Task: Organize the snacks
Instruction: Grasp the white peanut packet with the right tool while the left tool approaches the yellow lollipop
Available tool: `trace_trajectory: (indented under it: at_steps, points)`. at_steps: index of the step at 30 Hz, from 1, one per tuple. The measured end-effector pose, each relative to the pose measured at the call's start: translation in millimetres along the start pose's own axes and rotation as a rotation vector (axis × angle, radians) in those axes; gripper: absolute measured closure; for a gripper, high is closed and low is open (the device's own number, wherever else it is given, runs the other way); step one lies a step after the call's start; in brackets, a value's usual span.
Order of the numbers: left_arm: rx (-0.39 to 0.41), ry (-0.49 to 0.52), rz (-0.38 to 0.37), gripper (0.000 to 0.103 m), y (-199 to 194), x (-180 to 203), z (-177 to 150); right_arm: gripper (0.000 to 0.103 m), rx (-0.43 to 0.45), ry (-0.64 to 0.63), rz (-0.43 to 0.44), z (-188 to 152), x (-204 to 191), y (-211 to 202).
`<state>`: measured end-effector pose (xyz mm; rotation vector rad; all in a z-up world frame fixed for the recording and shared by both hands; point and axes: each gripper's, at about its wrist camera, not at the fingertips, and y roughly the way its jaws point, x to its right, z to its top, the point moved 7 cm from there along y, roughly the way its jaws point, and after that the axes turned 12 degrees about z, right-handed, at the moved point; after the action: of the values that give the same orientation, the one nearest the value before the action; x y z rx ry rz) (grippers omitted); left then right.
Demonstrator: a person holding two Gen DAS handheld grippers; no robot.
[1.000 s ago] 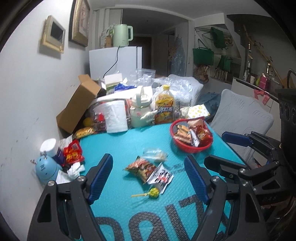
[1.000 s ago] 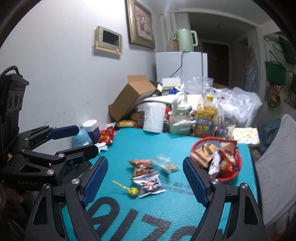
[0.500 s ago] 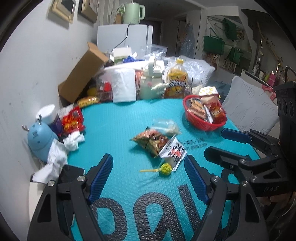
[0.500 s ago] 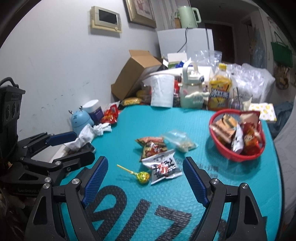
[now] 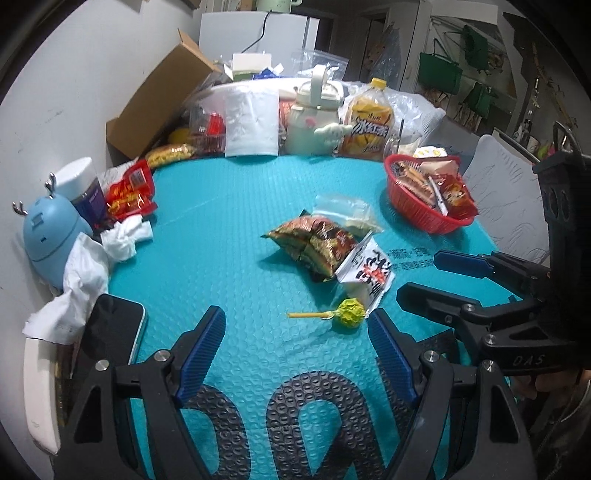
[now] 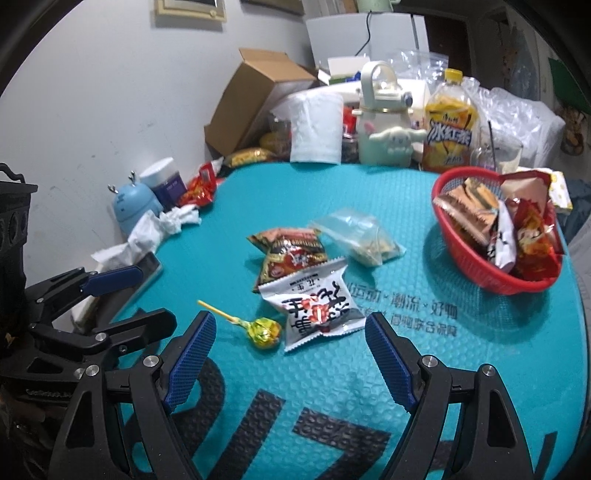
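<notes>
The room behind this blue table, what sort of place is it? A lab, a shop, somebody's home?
Most likely somebody's home, a lived-in dining or kitchen corner. A white fridge stands at the back, a cartoon-dog water jug and a bottle of iced tea sit on the table, and a red basket holds snack packets.

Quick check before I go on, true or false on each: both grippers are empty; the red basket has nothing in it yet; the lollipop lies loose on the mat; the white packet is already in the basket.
1. Both grippers are empty. True: the left gripper and right gripper stand open over the mat.
2. The red basket is empty. False: it holds several packets.
3. The lollipop lies loose on the mat. True.
4. The white packet is in the basket. False: it lies on the mat beside the lollipop.
</notes>
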<state>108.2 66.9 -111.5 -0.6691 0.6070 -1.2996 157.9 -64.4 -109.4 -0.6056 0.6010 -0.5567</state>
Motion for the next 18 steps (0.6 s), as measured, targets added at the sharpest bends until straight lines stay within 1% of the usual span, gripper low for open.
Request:
trace_trajectory:
  at_steps: [8, 14, 18]
  points:
    - [-0.064, -0.018, -0.003, 0.024, 28.6, -3.3, -5.4, 0.02, -0.071, 0.021, -0.005, -1.6, 23.9, 32.0]
    - [-0.079, -0.02, -0.003, 0.024, 37.6, -2.8, -5.0, 0.02, -0.12, 0.02, -0.007, -2.2, 34.5, 54.6]
    - [-0.09, -0.021, -0.01, 0.024, 41.7, -1.1, -4.8, 0.02, -0.135, 0.013, 0.017, -0.7, 35.6, 65.1]
